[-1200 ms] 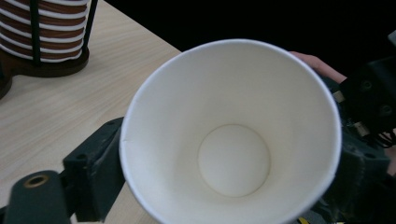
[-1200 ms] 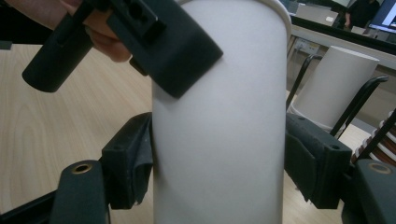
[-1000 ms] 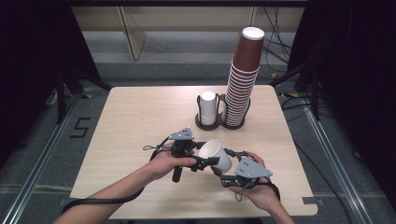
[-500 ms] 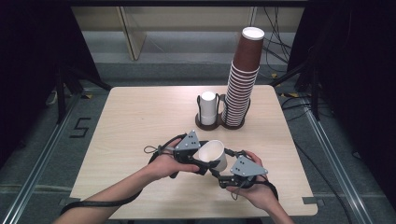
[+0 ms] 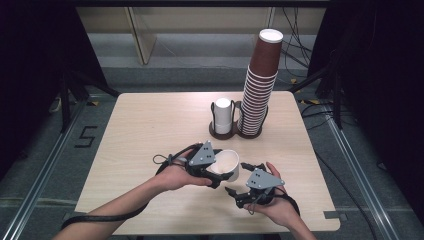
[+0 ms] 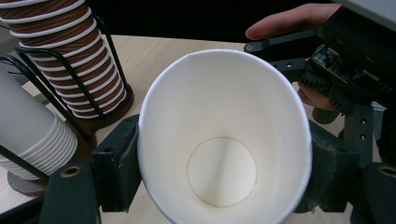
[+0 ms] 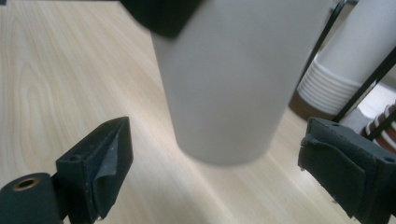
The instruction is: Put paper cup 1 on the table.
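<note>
I have the white paper cup (image 5: 226, 165) clamped in my left gripper (image 5: 216, 175), above the near middle of the table (image 5: 150, 125). In the left gripper view the cup (image 6: 224, 140) sits mouth toward the camera, its round bottom visible inside, with one black pad pressed to its wall on either side just below the rim, which is squeezed slightly out of round. Those jaws have just been closing onto the cup, and it is now held between them. My right gripper (image 5: 241, 181) is just to the right of the cup, a little nearer to me, its jaws spread wide and pressing on nothing; they have just been opening. In the right gripper view the cup's (image 7: 224, 84) closed end hangs ahead of that gripper (image 7: 233, 179), roughly centred in the gap yet higher than the pads and apart from both, with bare wood showing beneath it. Toward the far side of the table stands a wire holder (image 5: 235, 131) with a short stack of white cups (image 5: 223, 116) on its left and a tall, slightly leaning stack of brown cups (image 5: 259, 90) on its right, well apart from both grippers.
</note>
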`<action>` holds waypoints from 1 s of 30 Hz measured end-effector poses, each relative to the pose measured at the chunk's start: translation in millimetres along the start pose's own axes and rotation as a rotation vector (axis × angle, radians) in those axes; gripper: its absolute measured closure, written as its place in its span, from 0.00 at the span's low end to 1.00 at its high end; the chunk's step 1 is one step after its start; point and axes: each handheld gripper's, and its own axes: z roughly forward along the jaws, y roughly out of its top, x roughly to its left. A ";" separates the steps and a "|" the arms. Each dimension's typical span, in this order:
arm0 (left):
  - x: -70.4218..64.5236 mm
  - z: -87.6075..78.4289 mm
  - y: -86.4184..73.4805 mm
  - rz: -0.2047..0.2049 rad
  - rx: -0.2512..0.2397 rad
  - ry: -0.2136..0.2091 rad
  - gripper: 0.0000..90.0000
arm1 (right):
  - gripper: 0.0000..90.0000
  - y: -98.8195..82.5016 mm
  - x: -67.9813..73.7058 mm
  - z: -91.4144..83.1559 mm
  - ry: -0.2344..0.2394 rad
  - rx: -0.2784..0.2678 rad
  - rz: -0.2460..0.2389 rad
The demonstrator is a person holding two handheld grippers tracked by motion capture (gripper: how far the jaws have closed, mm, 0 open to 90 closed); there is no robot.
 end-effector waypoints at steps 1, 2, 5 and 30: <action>0.1 -0.9 0.2 0.004 -0.002 0.000 0.28 | 0.11 -1.1 -1.3 -0.7 0.005 0.002 -0.011; 0.1 -2.1 0.4 0.005 -0.003 0.000 0.28 | 0.11 -2.2 -2.4 -2.3 0.007 0.004 -0.017; 1.3 -6.1 1.2 0.018 -0.002 -0.002 0.28 | 0.11 -4.2 -5.4 -8.2 0.003 0.001 -0.021; -5.4 -9.1 -5.7 0.114 0.098 -0.190 0.29 | 0.18 3.8 -2.8 3.4 0.254 -0.033 -0.023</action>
